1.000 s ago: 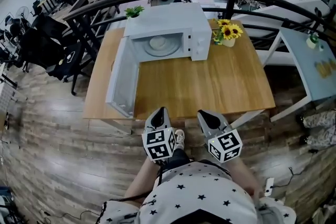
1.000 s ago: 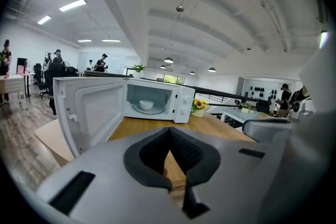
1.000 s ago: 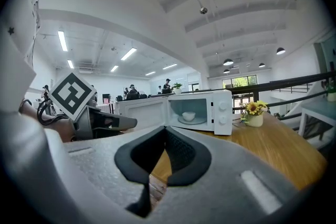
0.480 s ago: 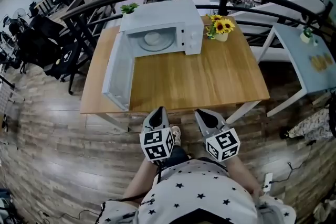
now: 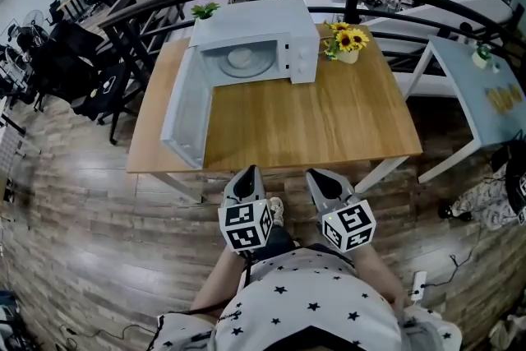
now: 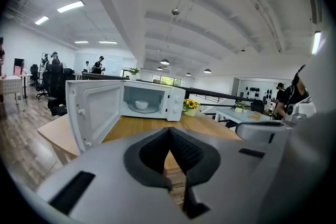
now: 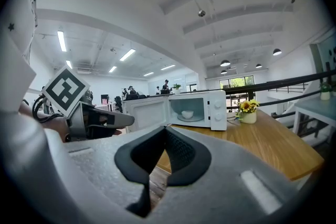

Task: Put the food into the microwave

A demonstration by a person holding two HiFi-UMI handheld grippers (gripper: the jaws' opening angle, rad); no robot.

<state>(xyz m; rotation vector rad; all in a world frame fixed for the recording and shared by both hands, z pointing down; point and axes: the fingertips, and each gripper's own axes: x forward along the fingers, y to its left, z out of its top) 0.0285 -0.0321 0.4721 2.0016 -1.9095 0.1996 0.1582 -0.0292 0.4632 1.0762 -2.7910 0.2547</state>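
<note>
The wooden table [image 5: 329, 127] is looked down upon steeply from overhead in the head view, with the open microwave [image 5: 255, 41] set at 12 o'clock at its far edge. Low, nearly level views are taken from the left gripper [image 5: 246, 179] and right gripper [image 5: 326, 181], held short of the table's near edge. Microwave, table and sunflowers [image 5: 347, 41] are shared by all three.

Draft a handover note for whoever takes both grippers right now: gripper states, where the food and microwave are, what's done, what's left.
Left gripper: shut, empty, short of the table.
Right gripper: same, beside it.
Microwave: at the table's far side, door wide open.
White bowl: inside on the turntable; contents can't be seen.
Done: bowl is in.
Left: likely closing the door.
</note>
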